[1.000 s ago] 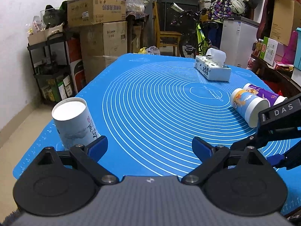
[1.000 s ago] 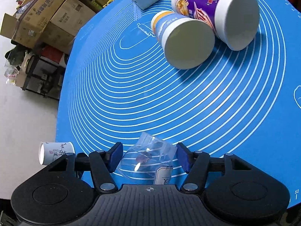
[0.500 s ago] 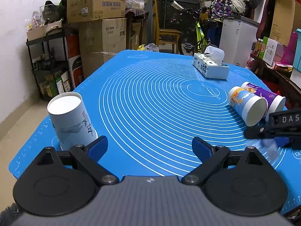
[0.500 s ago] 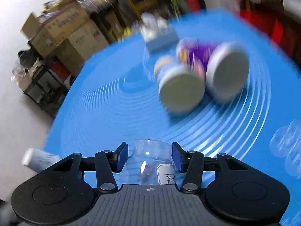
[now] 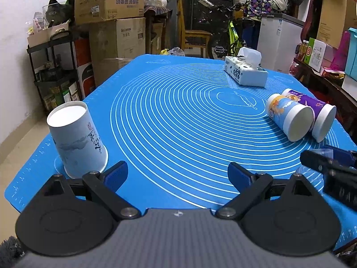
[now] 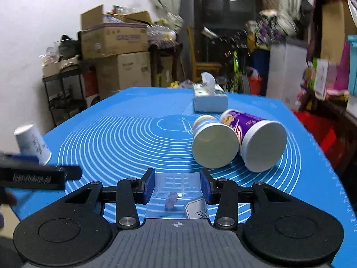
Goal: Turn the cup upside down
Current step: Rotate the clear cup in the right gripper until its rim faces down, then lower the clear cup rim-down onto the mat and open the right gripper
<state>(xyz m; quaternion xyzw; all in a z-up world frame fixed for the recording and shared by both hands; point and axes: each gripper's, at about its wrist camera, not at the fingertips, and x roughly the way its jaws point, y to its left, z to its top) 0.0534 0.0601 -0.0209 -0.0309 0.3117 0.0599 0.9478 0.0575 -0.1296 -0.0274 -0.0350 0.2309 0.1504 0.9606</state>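
Observation:
My right gripper (image 6: 177, 187) is shut on a clear plastic cup (image 6: 176, 194) with a white label, held just above the blue mat (image 6: 125, 138) near its front edge. In the left wrist view the right gripper (image 5: 328, 158) shows at the far right, and the clear cup (image 5: 321, 153) is a faint shape between its fingers. My left gripper (image 5: 177, 174) is open and empty over the mat's front. A white paper cup (image 5: 77, 138) stands upside down at the front left, close to the left finger; it also shows in the right wrist view (image 6: 32, 143).
Two paper cups lie on their sides at the right: a blue one (image 5: 290, 116) and a purple one (image 5: 316, 114). A tissue box (image 5: 245, 71) sits at the back. Cardboard boxes (image 5: 111, 2), a shelf and a bicycle stand beyond the table.
My right gripper has swung from looking down to level with the clear cup in it, and sits lower over the mat. The left gripper has tilted slightly and stays open.

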